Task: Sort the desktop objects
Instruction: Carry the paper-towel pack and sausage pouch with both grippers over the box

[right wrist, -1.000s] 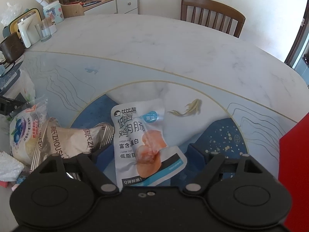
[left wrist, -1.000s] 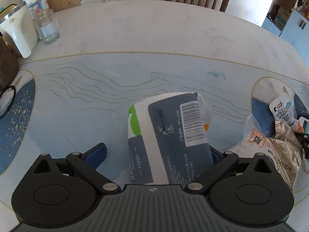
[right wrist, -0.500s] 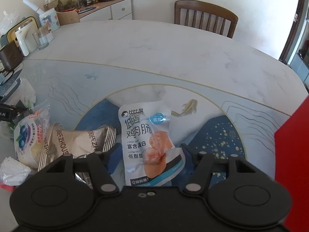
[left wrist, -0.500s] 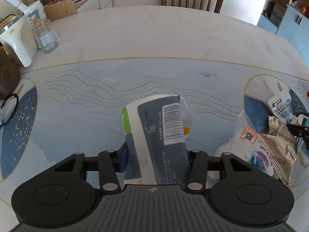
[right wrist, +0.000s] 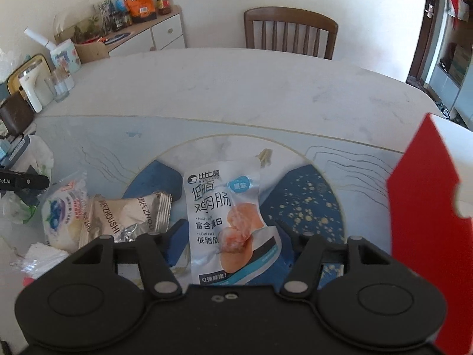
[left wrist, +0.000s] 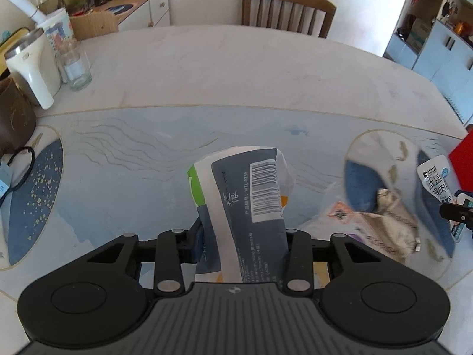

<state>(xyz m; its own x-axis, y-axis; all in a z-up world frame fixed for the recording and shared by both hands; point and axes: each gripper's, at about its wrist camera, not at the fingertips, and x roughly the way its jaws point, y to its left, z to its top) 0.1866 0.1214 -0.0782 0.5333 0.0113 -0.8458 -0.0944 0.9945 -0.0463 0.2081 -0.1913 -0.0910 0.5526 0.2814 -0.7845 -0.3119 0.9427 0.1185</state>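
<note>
In the left wrist view, the left gripper [left wrist: 244, 233] is clamping a soft tissue pack [left wrist: 248, 201] by its near end, the far end sticking out above the patterned table mat [left wrist: 124, 159]; the pack looks light and squashy, so gripping across its middle would likely hold better. In the right wrist view, the right gripper [right wrist: 233, 233] is standing with jaws spread wide around a flat chicken sausage pouch [right wrist: 227, 216], not pinching it. The pouch looks thin, floppy and slick, best taken by its sealed edge.
</note>
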